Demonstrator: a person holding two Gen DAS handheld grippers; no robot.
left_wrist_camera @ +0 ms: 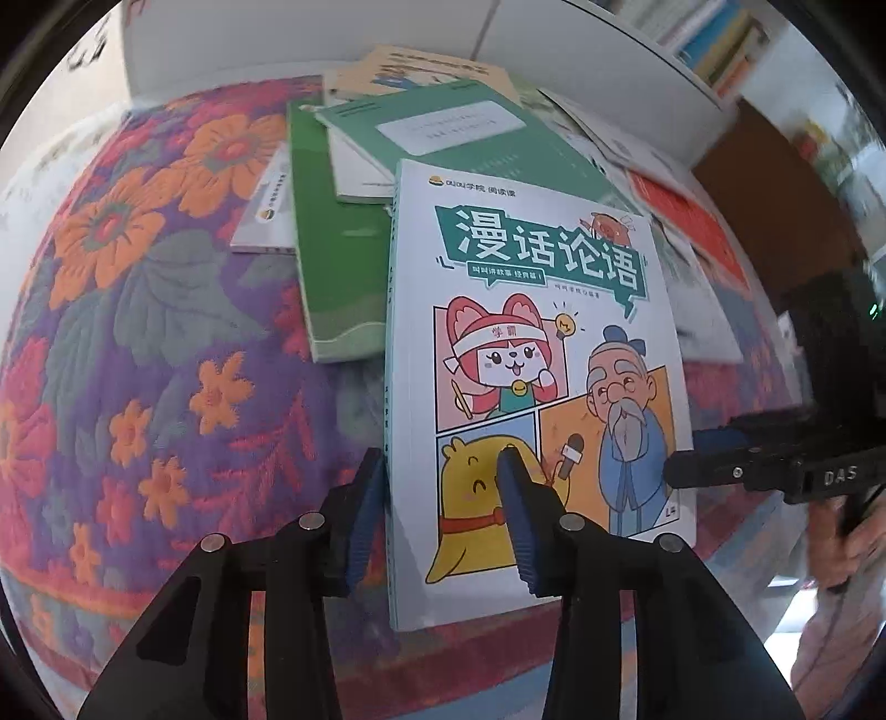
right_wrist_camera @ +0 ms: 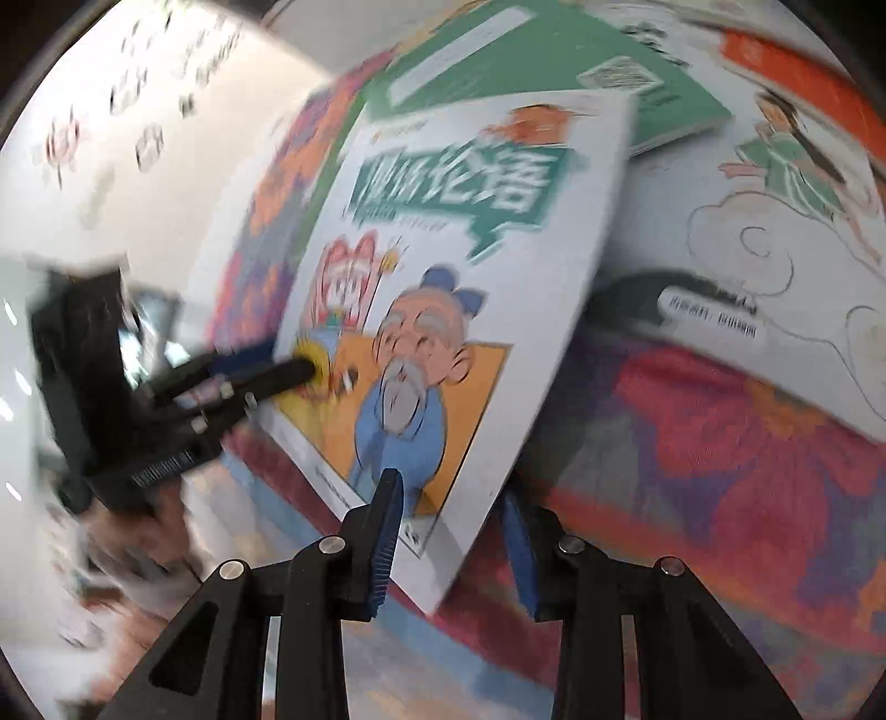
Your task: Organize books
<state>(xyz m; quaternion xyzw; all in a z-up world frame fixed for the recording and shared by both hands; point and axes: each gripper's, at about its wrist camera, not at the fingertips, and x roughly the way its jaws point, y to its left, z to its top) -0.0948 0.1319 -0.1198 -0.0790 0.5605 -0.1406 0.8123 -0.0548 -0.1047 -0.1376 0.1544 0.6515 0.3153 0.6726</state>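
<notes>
A white comic book (left_wrist_camera: 531, 343) with cartoon figures and a green title banner is tilted up off the book pile, its near end raised. My left gripper (left_wrist_camera: 443, 465) straddles its near left edge, one blue pad behind the spine and one on the cover, and looks shut on it. My right gripper (right_wrist_camera: 449, 487) clamps the near right corner of the same book (right_wrist_camera: 443, 277), one pad on the cover and one underneath. Each gripper shows in the other's view: the right gripper (left_wrist_camera: 678, 465) at the book's right edge, the left gripper (right_wrist_camera: 288, 360) at its left edge.
Several books lie overlapped behind on a floral tablecloth (left_wrist_camera: 166, 332): a green book (left_wrist_camera: 332, 249), a teal workbook (left_wrist_camera: 459, 138), an orange-red book (left_wrist_camera: 686, 221) and a white illustrated book (right_wrist_camera: 775, 221). A bookshelf (left_wrist_camera: 714, 39) stands at the far right. A person's hand (left_wrist_camera: 853, 531) holds the right gripper.
</notes>
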